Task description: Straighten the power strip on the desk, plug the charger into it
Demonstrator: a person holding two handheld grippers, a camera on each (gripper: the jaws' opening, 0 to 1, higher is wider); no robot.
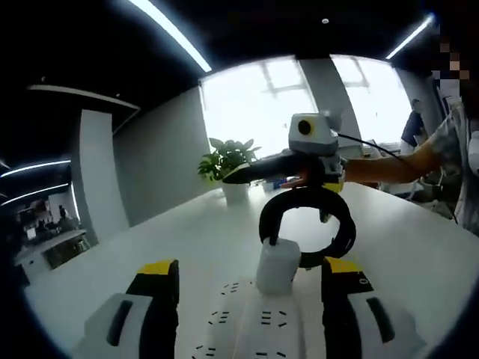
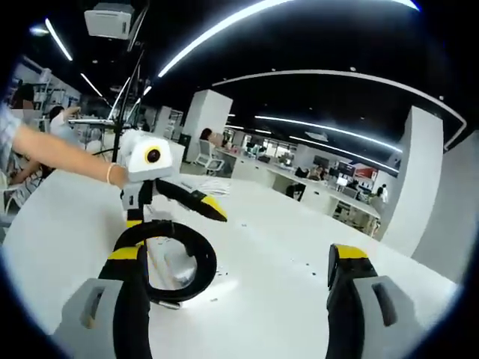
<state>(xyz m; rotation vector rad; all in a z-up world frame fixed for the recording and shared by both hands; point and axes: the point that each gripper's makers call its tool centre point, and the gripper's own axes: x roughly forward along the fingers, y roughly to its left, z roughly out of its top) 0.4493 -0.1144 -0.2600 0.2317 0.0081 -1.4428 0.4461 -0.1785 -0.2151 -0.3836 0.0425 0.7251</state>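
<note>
while the charger (image 1: 278,265) stands in the power strip (image 1: 254,325), both grippers gape.

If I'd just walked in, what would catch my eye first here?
Probably the white charger standing in the white power strip on the white desk, its black cable looped behind it. Next, the other gripper, black with yellow tips, hovering above, and a potted plant by the bright windows.

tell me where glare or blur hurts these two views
Left gripper view: the bright windows blow out behind the plant, the scene is soft, yet the charger on the power strip reads clearly. Right gripper view: ceiling light strips flare, the fisheye bends the table, and the cable coil is slightly smeared.
</note>
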